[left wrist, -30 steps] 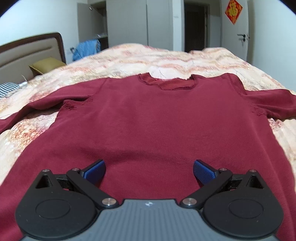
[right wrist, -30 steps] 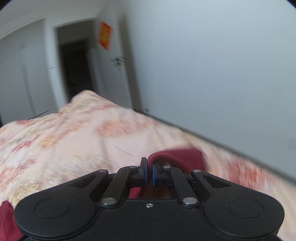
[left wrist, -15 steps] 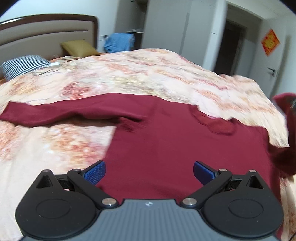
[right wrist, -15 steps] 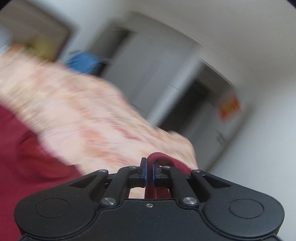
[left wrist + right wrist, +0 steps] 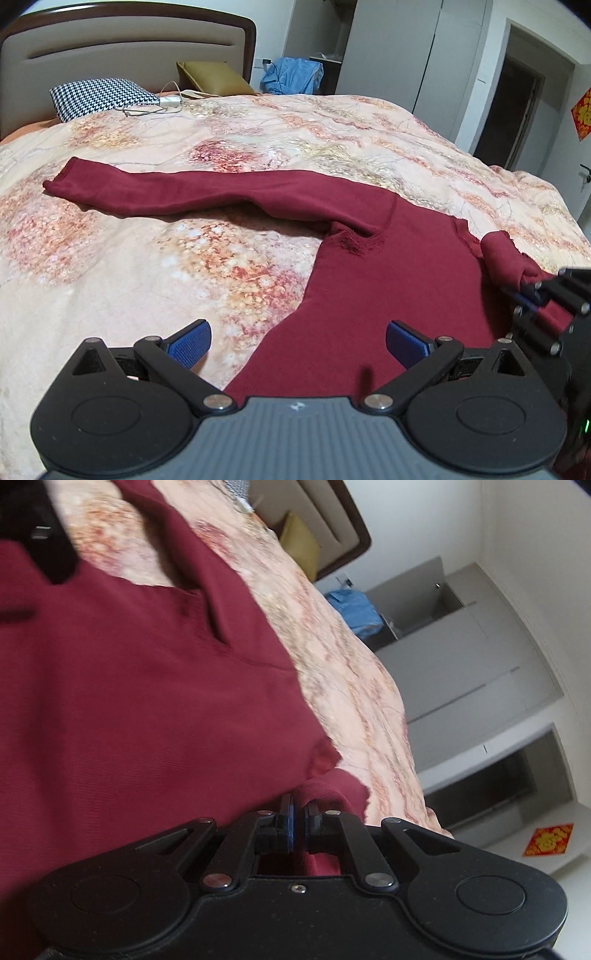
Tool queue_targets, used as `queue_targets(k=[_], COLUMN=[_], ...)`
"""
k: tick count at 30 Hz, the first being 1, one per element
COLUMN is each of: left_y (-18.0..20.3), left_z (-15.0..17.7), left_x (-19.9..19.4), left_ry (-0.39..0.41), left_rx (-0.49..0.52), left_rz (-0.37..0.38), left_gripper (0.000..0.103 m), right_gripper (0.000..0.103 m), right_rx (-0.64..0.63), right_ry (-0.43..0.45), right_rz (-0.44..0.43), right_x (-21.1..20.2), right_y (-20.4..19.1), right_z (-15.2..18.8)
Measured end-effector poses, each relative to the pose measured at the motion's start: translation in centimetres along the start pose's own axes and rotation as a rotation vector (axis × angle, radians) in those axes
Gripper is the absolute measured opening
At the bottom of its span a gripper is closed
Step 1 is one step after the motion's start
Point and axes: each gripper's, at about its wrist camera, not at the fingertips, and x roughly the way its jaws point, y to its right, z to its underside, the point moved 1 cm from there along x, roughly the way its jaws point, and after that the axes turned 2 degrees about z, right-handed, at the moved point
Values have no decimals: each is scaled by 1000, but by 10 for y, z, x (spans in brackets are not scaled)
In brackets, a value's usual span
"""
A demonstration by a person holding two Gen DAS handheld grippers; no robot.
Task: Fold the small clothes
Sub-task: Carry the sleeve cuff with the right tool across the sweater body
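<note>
While right tongs (image 5: pixel 298 825) pinch sweater (image 5: pixel 369 288), pillow (image 5: pixel 101 96) left-view only

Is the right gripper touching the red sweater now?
Touching. The right wrist view shows the right gripper pinching a fold of the red sweater between its shut fingers.

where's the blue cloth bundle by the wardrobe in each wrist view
Left wrist view: the blue cloth bundle sits at top centre, beyond the bed's far edge, right of the mustard pillow.
Right wrist view: the picture is rolled sideways; the bundle is upper right of centre, just past the quilt's edge.
Shared landmark: the mustard pillow against the headboard, next to the bundle in both.
</note>
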Motion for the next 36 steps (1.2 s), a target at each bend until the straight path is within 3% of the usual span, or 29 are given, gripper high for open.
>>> queue_targets(k=[8,9,10,13,14,16,19,24,30,33,36], left_y=[6,7,7,7,7,10,20,58,97,94,86], left_z=[0,0,0,-2,-2,-4,-7,-13,-17,-12,-4], left_x=[0,1,1,3,3,5,9,30,80,103,107], left_ry=[21,21,21,19,20,27,50,90,105,45,61], left_rx=[-17,-16,-18,-19,-18,-17,-6,90,177,146,125], left_rz=[25,26,27,26,28,39,84,154,97,67,86], left_gripper=[103,103,103,103,103,103,103,103,103,103,103], right_gripper=[5,7,17,33,37,58,78,99,102,102,99], right_rx=[-150,-170,-185,-169,-136,-42,143,368,566,736,934], right_ry=[102,106,114,132,130,122,112,68,-30,-83,-144], right_rz=[-58,-66,-68,-68,-82,-109,-157,-125,-25,-6,3], right_x=[-33,-35,-37,-46,-50,-57,-74,-97,-93,-74,-42], right_y=[-37,-42,-45,-45,-40,-30,-2,36,80,109,138], right_z=[-2,-1,0,3,3,5,19,58,106,127,156])
